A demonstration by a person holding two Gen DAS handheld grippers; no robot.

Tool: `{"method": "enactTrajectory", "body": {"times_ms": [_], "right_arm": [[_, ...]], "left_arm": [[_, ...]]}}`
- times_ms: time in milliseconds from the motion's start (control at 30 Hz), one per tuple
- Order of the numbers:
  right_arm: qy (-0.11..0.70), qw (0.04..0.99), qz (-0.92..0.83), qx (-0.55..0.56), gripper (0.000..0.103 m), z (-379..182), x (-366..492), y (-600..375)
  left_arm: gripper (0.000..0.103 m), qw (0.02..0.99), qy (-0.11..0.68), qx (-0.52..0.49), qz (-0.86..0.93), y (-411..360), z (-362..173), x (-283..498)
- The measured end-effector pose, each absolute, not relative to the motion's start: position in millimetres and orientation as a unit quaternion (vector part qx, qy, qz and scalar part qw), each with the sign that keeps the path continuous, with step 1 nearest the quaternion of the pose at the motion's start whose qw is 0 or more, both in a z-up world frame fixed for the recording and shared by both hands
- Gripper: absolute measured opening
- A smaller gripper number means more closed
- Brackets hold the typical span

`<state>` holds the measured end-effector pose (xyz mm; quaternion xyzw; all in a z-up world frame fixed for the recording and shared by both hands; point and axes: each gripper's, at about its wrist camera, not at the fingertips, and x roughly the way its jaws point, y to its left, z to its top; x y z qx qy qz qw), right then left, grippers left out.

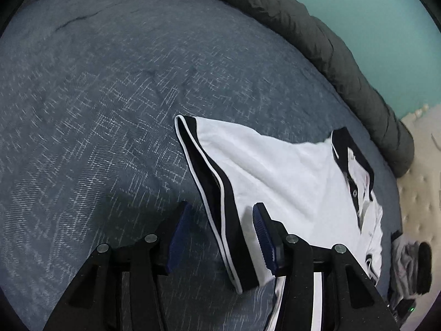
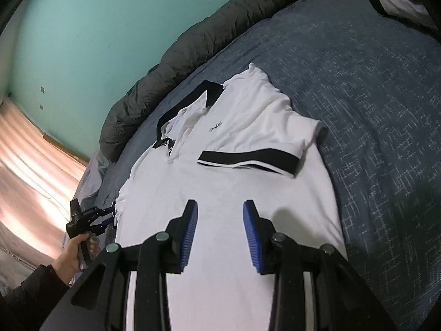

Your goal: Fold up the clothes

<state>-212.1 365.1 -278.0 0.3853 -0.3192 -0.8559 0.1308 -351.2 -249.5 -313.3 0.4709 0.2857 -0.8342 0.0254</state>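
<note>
The polo shirt (image 2: pixel 220 165) runs off the bottom of the right wrist view, so its hem can't be seen, and the right gripper (image 2: pixel 220 212) covers part of the lower front. The little chest logo (image 2: pixel 215 127) is too small to read. In the left wrist view the shirt's near edge slips under the left gripper (image 1: pixel 220 218). A second garment (image 2: pixel 399 0) is cut off at the top right corner. The dark clutter (image 1: pixel 413 264) by the mattress edge is too blurry to identify.
</note>
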Motion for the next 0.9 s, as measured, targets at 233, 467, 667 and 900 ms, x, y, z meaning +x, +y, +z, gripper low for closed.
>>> {"method": "enactTrajectory", "body": {"times_ms": [233, 467, 667, 900], "right_arm": [[-0.317, 0.130, -0.861, 0.376, 0.034, -276.0, -209.8, 367.3], [-0.327, 0.132, -0.857, 0.377, 0.035, -278.2, -209.5, 369.7], [-0.332, 0.138, -0.857, 0.368, 0.035, -272.8, -208.3, 369.9], [-0.343, 0.145, -0.857, 0.356, 0.035, -265.7, -206.4, 372.3]], "left_arm": [[0.022, 0.013, 0.259, 0.471, -0.843, -240.8, -310.5, -359.6], [0.007, -0.003, 0.218, 0.467, -0.857, -222.9, -292.6, -364.2], [0.007, -0.030, 0.143, 0.450, -0.881, -188.0, -251.5, -361.9], [0.007, -0.099, -0.021, 0.454, -0.885, -91.3, -217.9, -363.7]]}}
